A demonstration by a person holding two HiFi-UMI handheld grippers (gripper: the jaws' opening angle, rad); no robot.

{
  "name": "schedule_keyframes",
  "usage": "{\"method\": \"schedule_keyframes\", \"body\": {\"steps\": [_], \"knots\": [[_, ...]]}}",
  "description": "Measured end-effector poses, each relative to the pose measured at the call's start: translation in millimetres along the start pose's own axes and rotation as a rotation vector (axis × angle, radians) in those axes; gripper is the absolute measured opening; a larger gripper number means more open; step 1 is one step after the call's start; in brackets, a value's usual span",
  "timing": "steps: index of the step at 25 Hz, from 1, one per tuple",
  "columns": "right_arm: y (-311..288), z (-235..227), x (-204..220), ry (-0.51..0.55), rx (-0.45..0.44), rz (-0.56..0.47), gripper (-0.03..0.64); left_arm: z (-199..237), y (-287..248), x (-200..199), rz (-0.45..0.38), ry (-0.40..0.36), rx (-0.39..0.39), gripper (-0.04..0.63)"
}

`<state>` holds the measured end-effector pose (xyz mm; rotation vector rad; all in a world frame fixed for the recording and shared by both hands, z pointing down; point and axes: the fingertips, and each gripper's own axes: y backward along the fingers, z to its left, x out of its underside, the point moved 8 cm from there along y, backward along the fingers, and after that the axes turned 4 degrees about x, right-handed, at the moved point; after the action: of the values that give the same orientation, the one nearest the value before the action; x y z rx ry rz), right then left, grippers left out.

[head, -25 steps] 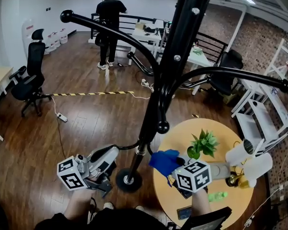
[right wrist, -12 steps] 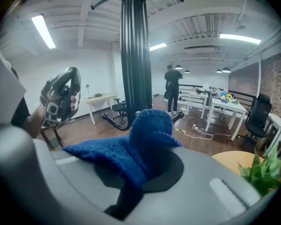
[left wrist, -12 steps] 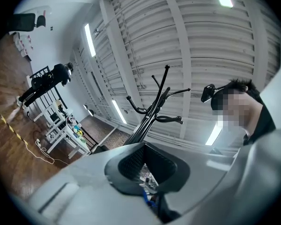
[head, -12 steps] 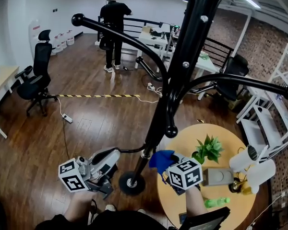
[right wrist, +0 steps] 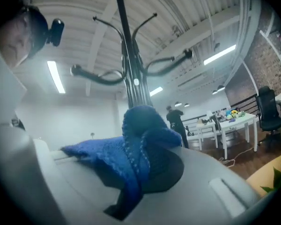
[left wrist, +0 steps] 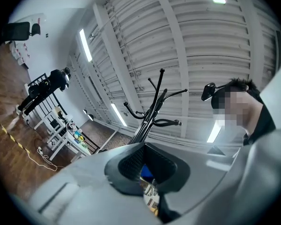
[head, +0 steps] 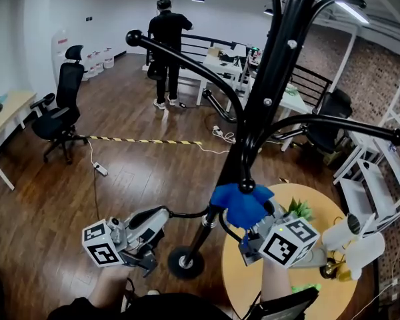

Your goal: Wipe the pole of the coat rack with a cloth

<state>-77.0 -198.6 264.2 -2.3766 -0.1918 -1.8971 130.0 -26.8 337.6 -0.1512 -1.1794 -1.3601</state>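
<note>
Right gripper point(head: 255, 224) clamped on blue cloth point(head: 240, 202), pressing it to coat rack pole point(head: 267, 92) under hook knob point(head: 247, 187). Left gripper point(head: 161, 217) low near base point(head: 185, 262), nearly closed, empty. Could snag cloth on knob, or tip unbraced rack toward table point(head: 235, 272).

dark wood floor point(head: 140, 172) | white wall point(head: 37, 19) left — brick wall point(head: 370, 62) right | black office chair point(head: 61, 109) | round yellow table point(head: 237, 279)

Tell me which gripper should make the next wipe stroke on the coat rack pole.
Right. The right gripper is shut on the blue cloth, which appears to be pressed against the pole. The left gripper holds no cloth and sits low, near the base.
</note>
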Motion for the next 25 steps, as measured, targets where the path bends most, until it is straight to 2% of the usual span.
{"method": "schedule_keyframes", "body": {"steps": [3, 6, 10, 14, 19, 25], "knots": [[-0.4, 12.6, -52.6, 0.029, -0.021, -0.167, 0.025, -4.2, -1.1, -3.2, -0.007, -0.014, 0.017, 0.002], [0.4, 24.4, -101.4, 0.081, -0.039, -0.282, 0.025, -9.0, -0.8, -7.8, -0.02, -0.033, 0.031, 0.002], [25.5, 36.3, -150.4, 0.111, -0.004, -0.416, 0.025, -12.7, -3.7, -10.9, -0.032, -0.045, 0.057, 0.002], [63.9, 38.5, -171.3, 0.112, 0.064, -0.509, 0.025, -10.4, -9.4, -13.4, -0.037, -0.046, 0.083, 0.002], [128.0, 48.4, -197.1, 0.137, 0.107, -0.711, 0.025, -8.6, -22.7, -6.4, -0.02, -0.023, 0.125, 0.003], [133.2, 52.4, -200.3, 0.223, 0.156, -0.743, 0.025, -17.0, -21.9, -2.3, -0.021, -0.016, 0.134, 0.003]]}}
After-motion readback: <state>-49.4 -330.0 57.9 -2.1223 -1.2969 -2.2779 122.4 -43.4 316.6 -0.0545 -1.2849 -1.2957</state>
